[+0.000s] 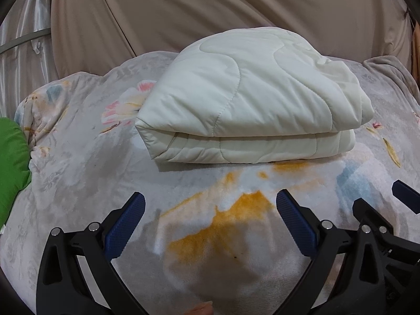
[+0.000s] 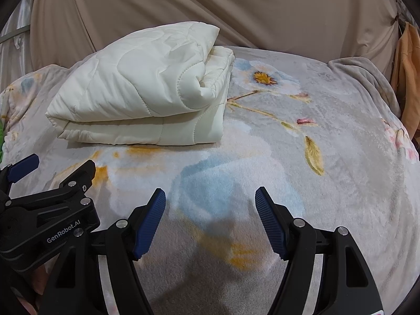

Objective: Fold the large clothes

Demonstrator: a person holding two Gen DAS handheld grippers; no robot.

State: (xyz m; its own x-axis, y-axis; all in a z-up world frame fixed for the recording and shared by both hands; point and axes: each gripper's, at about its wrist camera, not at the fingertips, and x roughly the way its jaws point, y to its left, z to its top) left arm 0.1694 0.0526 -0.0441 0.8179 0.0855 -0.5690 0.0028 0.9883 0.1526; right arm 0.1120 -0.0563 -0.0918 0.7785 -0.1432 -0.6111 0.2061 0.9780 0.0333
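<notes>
The folded cream quilted comforter (image 1: 244, 99) lay on the floral fleece blanket (image 1: 78, 157), straight ahead of the nearer left gripper (image 1: 210, 204), long axis crosswise; both it and the right gripper (image 2: 210, 199) gaped empty

The only writing I can read is the brand "GenRobot.AI", in pale letters on the black body of my left gripper (image 2: 63, 183), seen from the right wrist view at the lower left, well apart from the folded cream quilt (image 2: 141, 92) and nearer to me than it. The letters run slightly uphill along the side of the gripper's housing. At the bottom right corner of the same view, a sliver of red and white marking shows, too cut off to read.
</notes>
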